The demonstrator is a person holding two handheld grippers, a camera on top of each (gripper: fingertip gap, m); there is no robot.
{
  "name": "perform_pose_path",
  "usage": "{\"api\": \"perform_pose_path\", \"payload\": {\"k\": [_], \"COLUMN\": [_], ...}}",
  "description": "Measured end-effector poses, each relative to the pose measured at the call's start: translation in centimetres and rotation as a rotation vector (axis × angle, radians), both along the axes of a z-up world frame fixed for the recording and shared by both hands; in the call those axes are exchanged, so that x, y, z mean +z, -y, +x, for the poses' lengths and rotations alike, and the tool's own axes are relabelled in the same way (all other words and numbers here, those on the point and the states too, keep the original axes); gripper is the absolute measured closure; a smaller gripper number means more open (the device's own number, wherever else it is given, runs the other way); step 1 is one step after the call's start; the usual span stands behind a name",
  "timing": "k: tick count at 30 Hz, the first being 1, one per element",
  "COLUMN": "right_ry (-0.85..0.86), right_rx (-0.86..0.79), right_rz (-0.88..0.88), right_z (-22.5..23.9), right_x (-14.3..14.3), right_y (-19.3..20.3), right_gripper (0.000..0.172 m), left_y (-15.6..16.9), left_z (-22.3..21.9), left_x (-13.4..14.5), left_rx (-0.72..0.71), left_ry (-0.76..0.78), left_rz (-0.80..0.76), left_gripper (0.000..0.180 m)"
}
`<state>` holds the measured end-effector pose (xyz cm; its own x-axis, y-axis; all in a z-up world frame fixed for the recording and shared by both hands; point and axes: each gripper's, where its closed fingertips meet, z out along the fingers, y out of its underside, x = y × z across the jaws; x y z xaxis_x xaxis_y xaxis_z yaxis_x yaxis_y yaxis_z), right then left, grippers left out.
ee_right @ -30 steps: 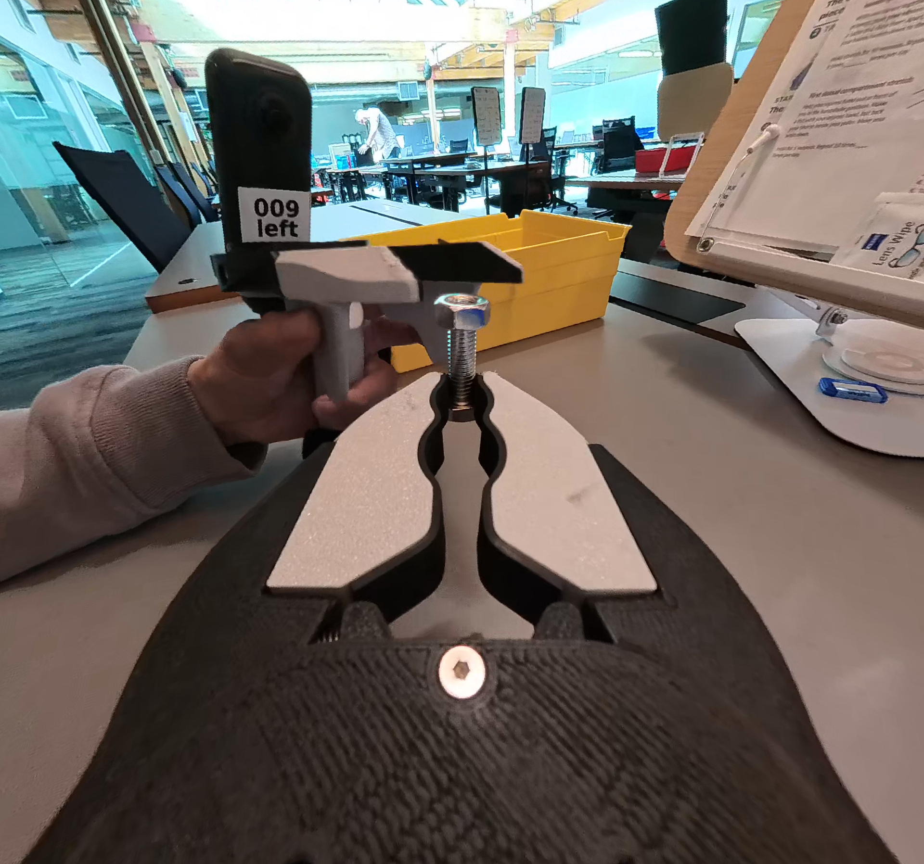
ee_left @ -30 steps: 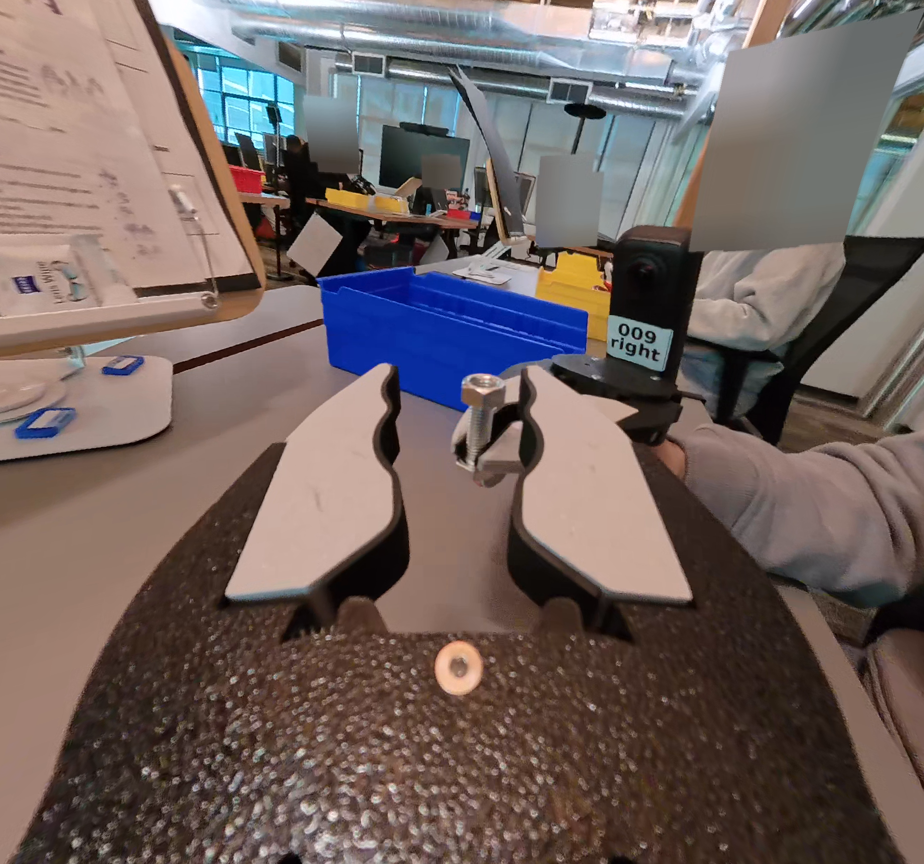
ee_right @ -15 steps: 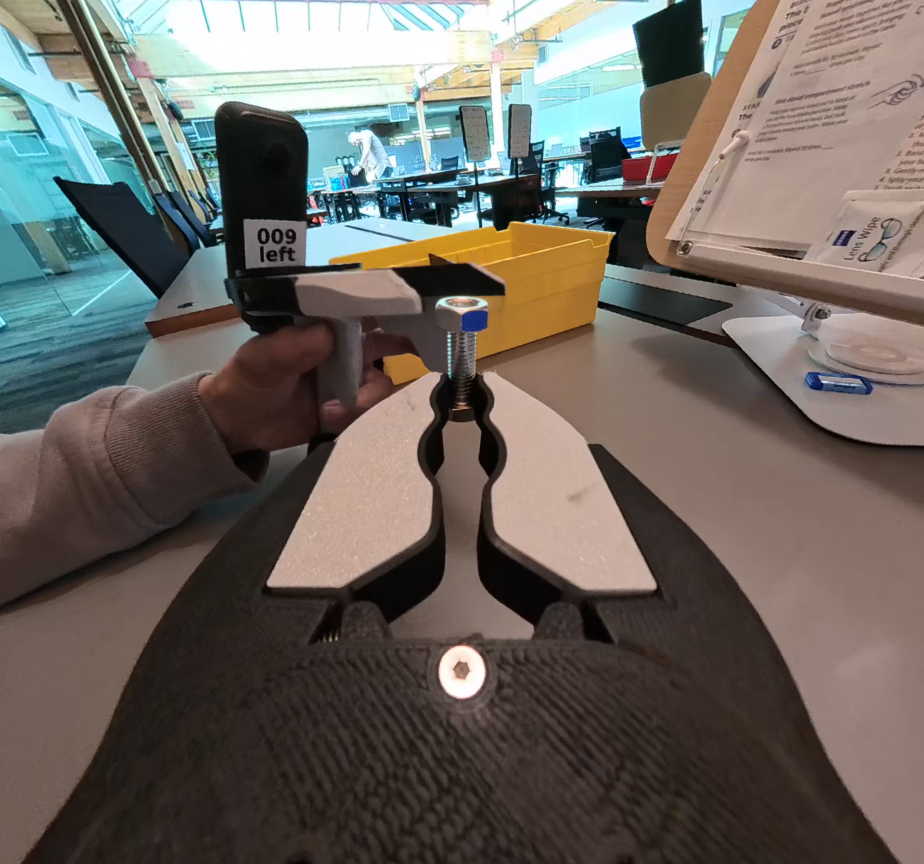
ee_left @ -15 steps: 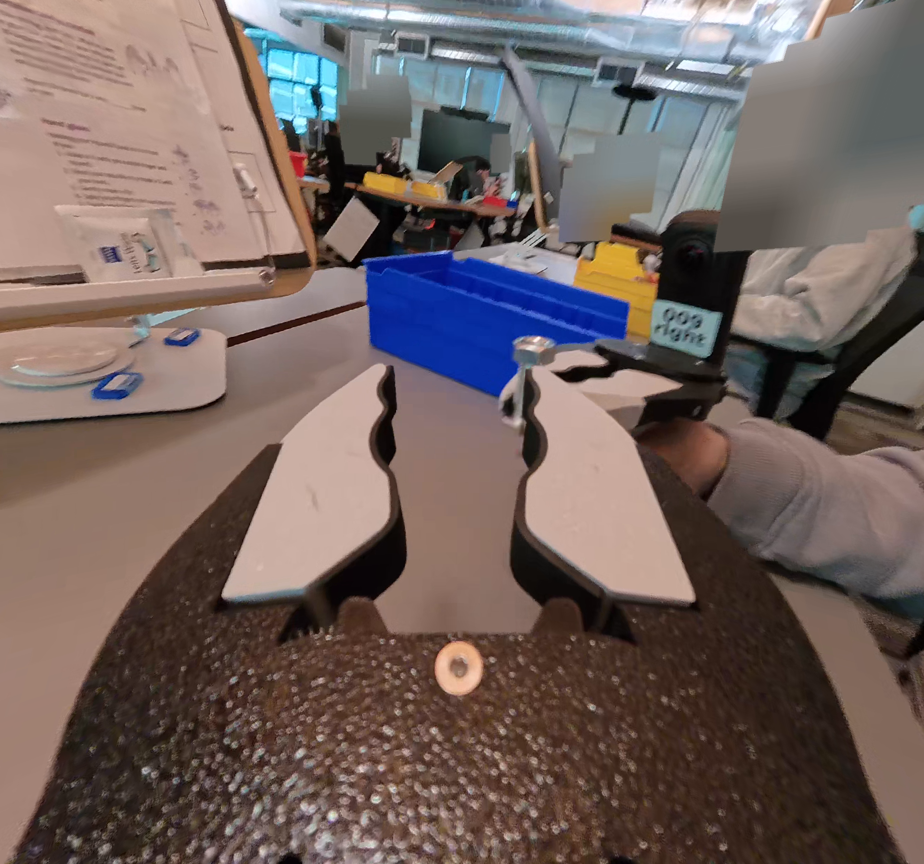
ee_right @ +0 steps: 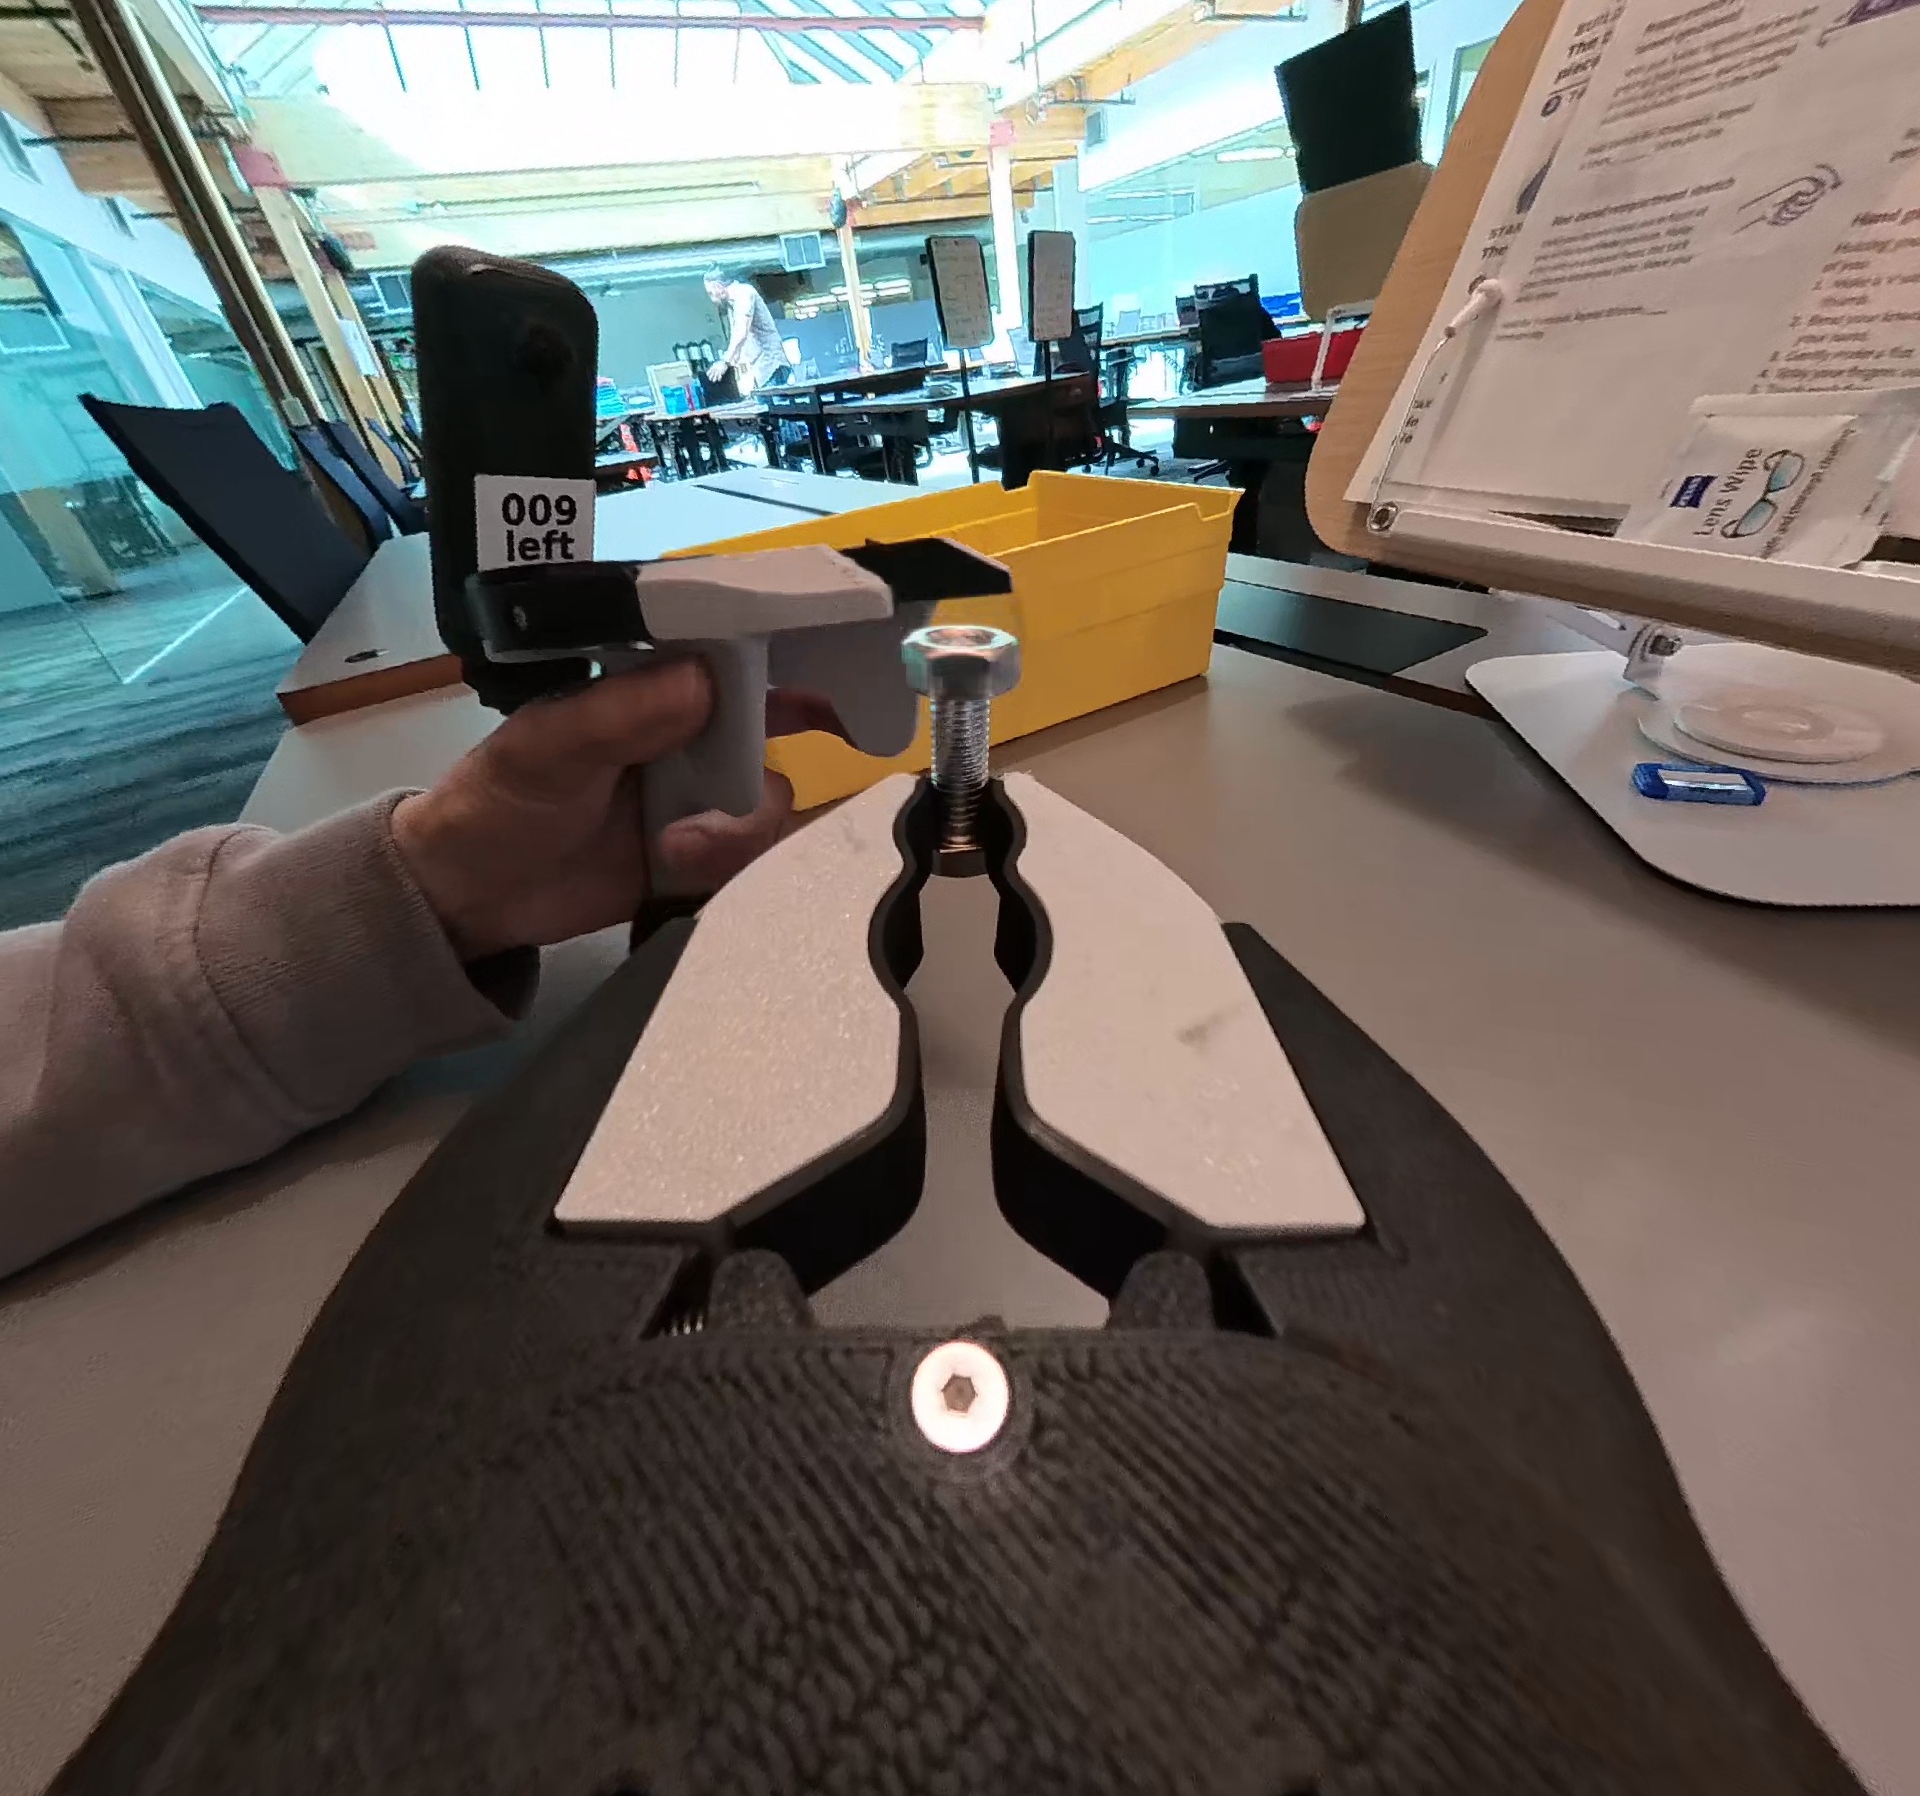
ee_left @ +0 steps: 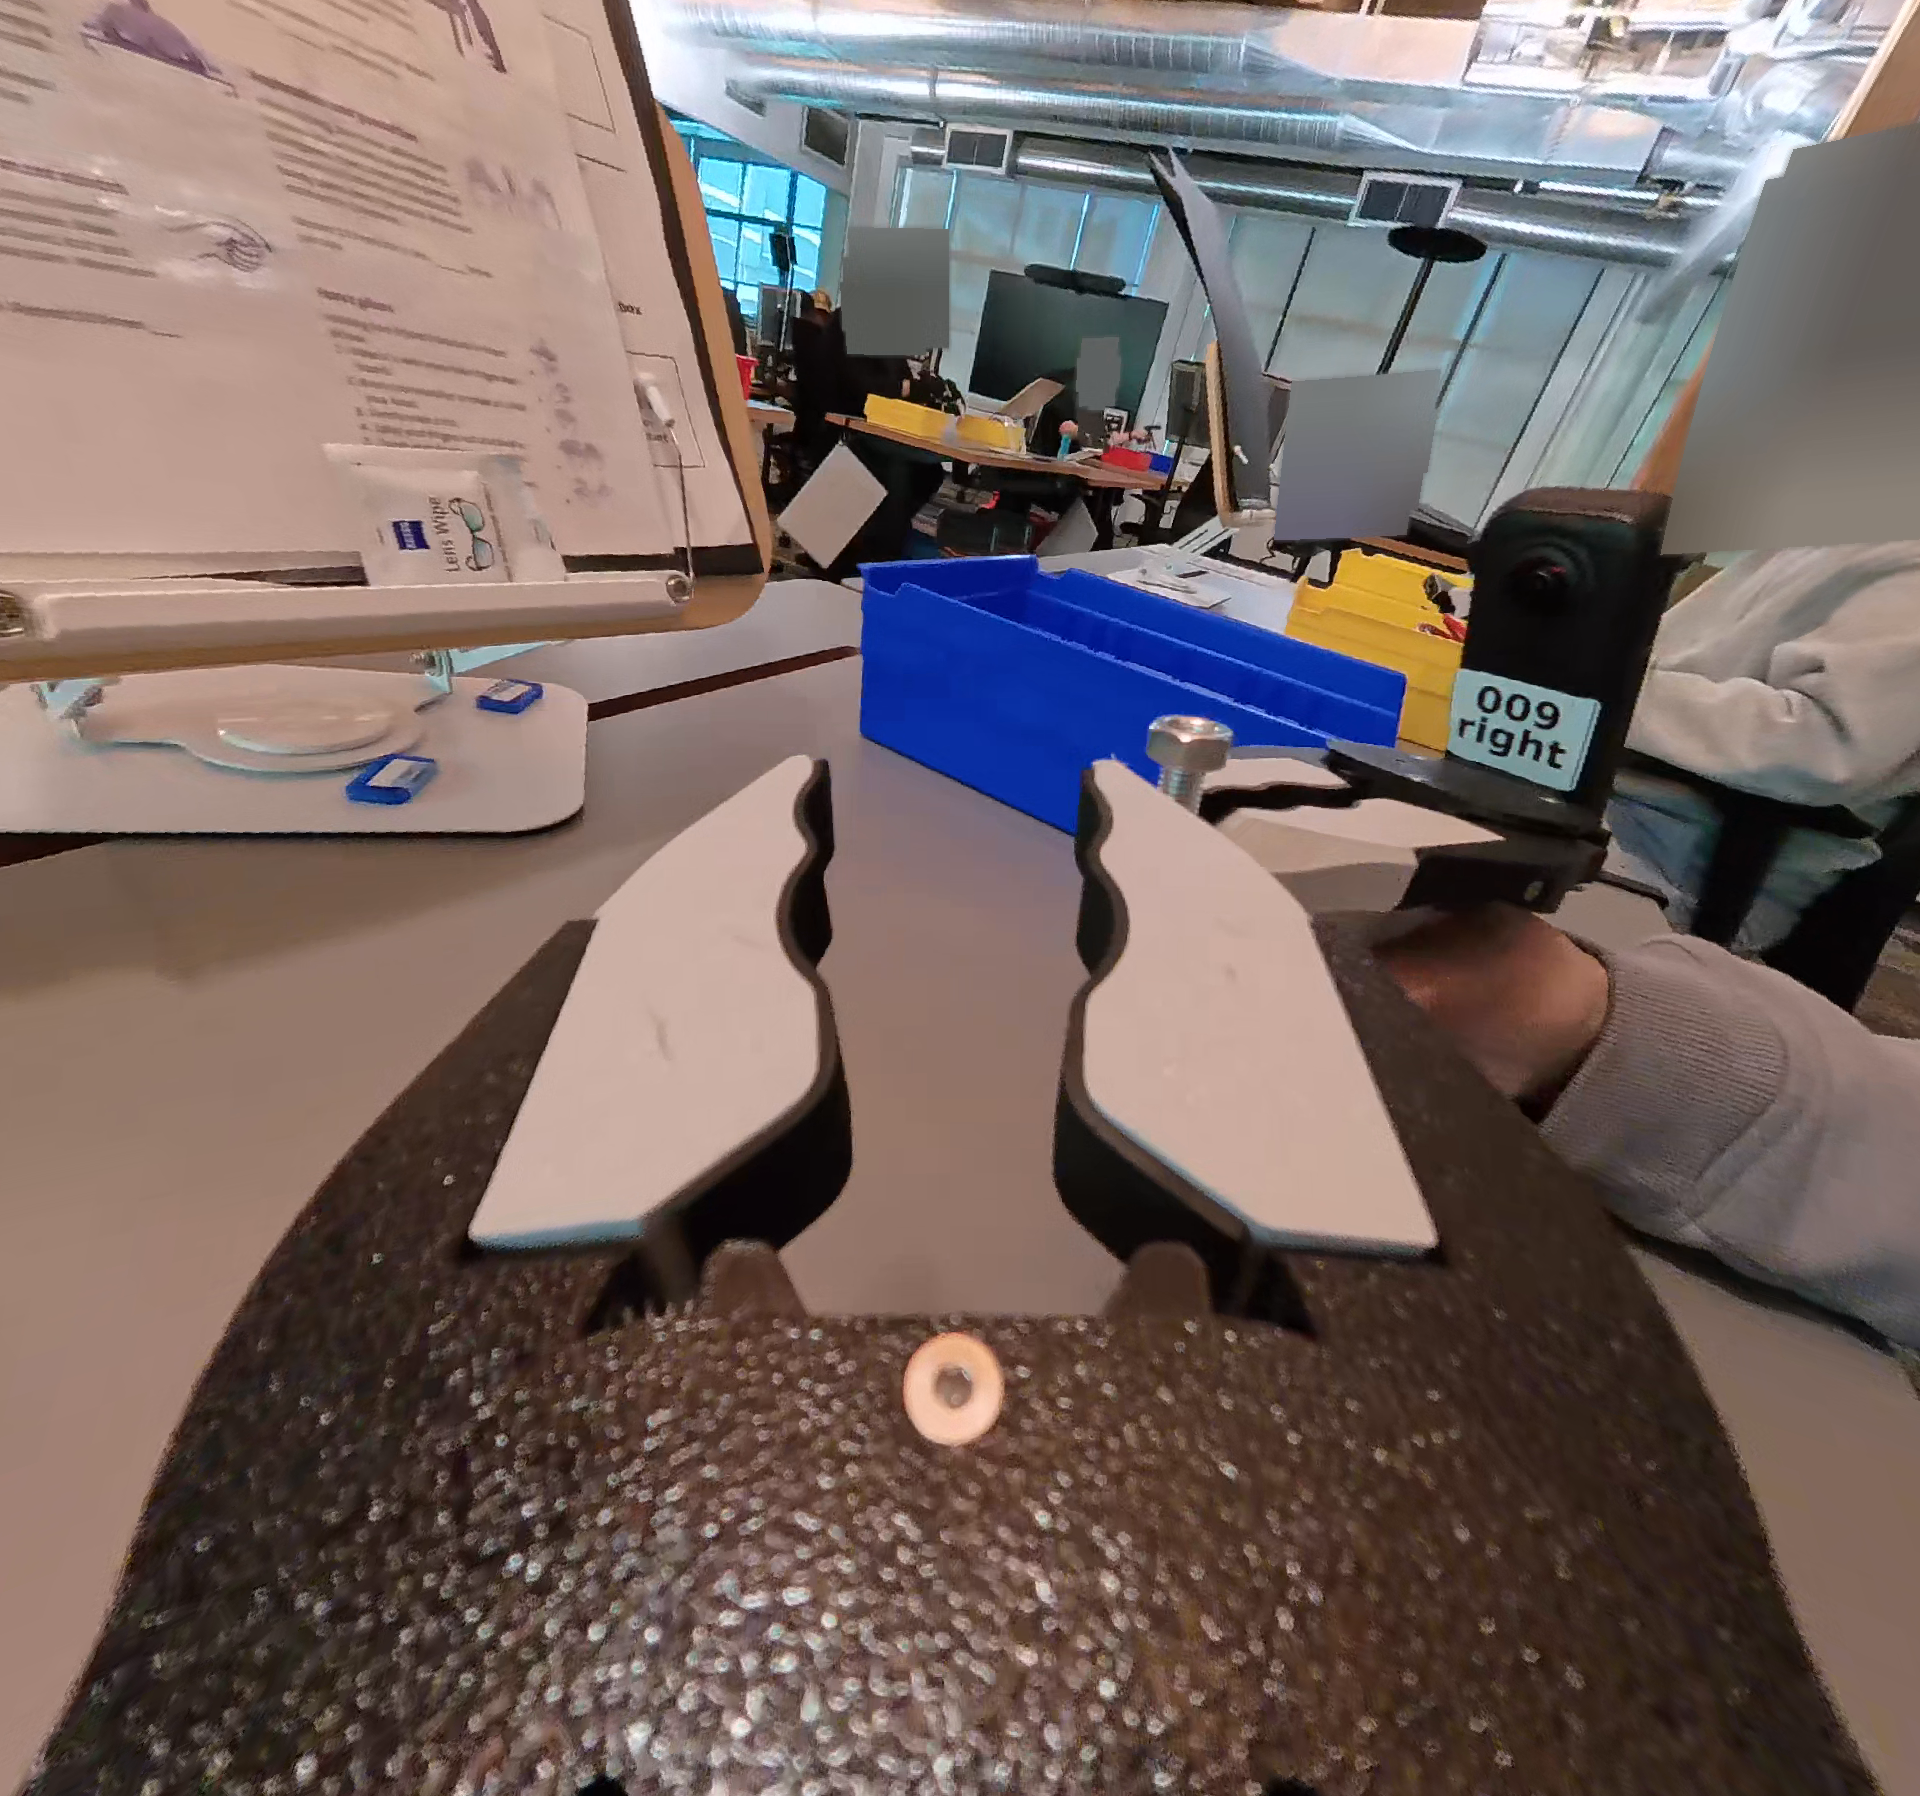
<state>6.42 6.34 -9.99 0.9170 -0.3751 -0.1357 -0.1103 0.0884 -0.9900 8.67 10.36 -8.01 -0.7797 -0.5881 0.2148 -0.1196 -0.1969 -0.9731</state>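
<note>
My right gripper (ee_right: 958,801) is shut on the threaded shank of a silver hex bolt (ee_right: 958,707) and holds it upright, head up, above the grey table (ee_right: 1455,1019). The bolt also shows in the left wrist view (ee_left: 1184,754), just past my right fingertip there, held by the right gripper (ee_left: 1278,790). My left gripper (ee_left: 951,790) is open and empty, with bare table between its fingers. In the right wrist view the left gripper (ee_right: 925,572) is held by a hand to the left of the bolt, level with the bolt's head and apart from it.
A blue bin (ee_left: 1091,676) stands ahead of the left gripper, a yellow bin (ee_left: 1371,624) behind it. The yellow bin (ee_right: 1091,583) stands behind the bolt in the right wrist view. A document stand with papers (ee_left: 312,292) on a white base (ee_left: 291,759) is at the table's side. Across from one pair of fingers to the other is roughly 6 cm.
My left gripper has drawn away from the bolt to the left, still open; the bolt now lies outside its fingers. The right gripper has kept its grip on the bolt throughout.
</note>
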Motion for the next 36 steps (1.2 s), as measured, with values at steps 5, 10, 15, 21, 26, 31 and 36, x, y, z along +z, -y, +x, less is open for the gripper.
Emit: {"api": "perform_pose_path", "payload": {"k": [5,10,15,21,26,31,36], "right_ry": [0.011,0.017,-0.002,0.000,0.017,-0.001,-0.043], "right_rx": [0.014,0.023,0.001,0.006,0.012,0.001,-0.007], "right_rz": [-0.020,-0.030,-0.026,-0.005,-0.040,-0.030,0.020], "right_z": [-0.4,-0.7,-0.2,-0.2,-0.5,-0.2,0.3], "right_x": [-0.2,-0.4,-0.5,-0.1,-0.5,-0.5,-0.1], "right_y": [-0.6,-0.9,-0.5,-0.3,-0.8,-0.6,0.1], "right_gripper": [0.163,0.163,0.163,0.163,0.163,0.163,0.163], "left_y": [2.3,4.3,2.5,0.7,4.1,3.6,0.1], "left_z": [-1.3,-1.5,-0.5,-0.2,-1.7,-0.9,0.6], "left_x": [0.8,-0.1,-0.6,-0.4,0.1,-0.7,-0.7], "left_rx": [-0.100,-0.121,-0.051,-0.017,-0.134,-0.078,0.046], "left_ry": [0.008,-0.002,-0.021,-0.012,0.000,-0.025,-0.047], "left_rz": [-0.067,-0.003,0.027,0.016,-0.015,0.012,-0.010], "left_gripper": [0.134,0.134,0.130,0.134,0.131,0.130,0.136]}}
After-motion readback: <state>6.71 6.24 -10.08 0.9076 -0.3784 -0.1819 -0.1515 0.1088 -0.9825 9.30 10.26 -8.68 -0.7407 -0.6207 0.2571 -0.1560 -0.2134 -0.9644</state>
